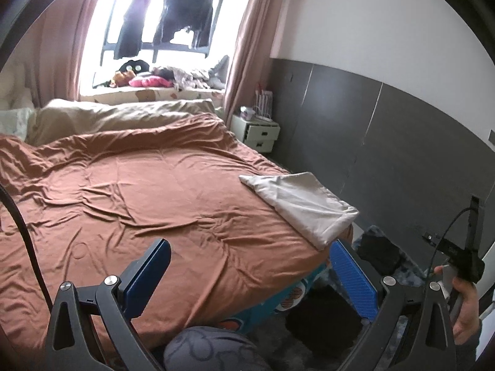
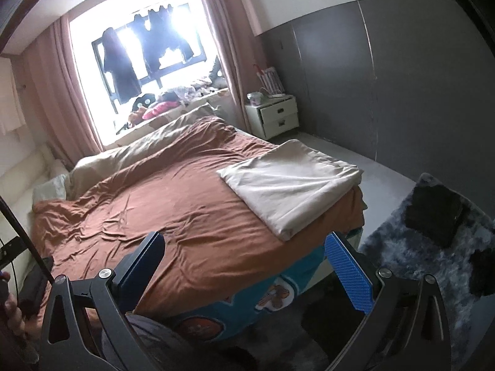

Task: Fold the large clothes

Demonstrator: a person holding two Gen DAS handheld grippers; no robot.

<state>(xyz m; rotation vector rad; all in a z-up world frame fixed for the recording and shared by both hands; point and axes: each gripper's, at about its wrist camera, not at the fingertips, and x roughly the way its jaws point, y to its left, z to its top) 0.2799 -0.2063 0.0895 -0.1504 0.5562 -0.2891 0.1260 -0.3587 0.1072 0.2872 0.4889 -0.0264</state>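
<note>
The folded cream cloth (image 2: 290, 188) lies at the bed's (image 2: 173, 204) near right corner, ahead-right of both spread, empty grippers (long axis running diagonally away); right gripper (image 2: 244, 262) seems nearer than left gripper (image 1: 250, 266).

Rust-brown duvet (image 2: 173, 204) over the bed; cream folded cloth (image 2: 290, 185) at near right; blue ribbed pads (image 2: 349, 275); teal cartoon-print sheet (image 2: 247, 303); pink curtains (image 2: 225, 43); grey mottled rug (image 2: 417, 256).
</note>
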